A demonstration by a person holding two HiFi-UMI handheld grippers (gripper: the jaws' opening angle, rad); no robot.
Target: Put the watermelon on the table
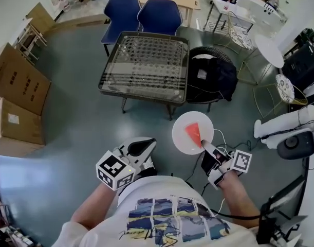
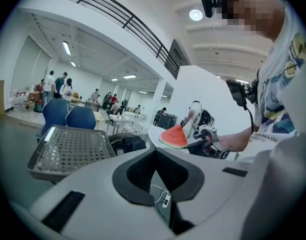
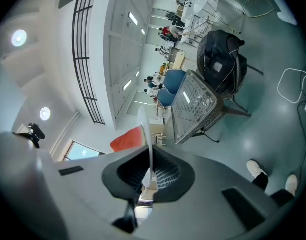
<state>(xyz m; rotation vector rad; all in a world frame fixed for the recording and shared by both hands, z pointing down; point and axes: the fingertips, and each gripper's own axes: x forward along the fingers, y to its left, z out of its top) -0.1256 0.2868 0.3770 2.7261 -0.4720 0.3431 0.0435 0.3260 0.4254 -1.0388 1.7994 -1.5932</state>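
There is one red wedge of watermelon (image 1: 194, 132), one round white plate (image 1: 180, 138) and one glass-topped wire-mesh table (image 1: 144, 65). Two blue padded chairs (image 1: 122, 10) and two large brown cardboard boxes (image 1: 18, 78) show. The marker-cube grippers number two: the left gripper (image 1: 141, 147) and the right gripper (image 1: 205, 146).

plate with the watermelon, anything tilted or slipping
Nothing stands out. The right gripper pinches the white plate by one edge, held about level; the watermelon slice lies inside the rim, nothing spilled.

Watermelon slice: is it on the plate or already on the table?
On the white plate. The watermelon slice lies on it, and the right gripper holds its rim, apart from the table.
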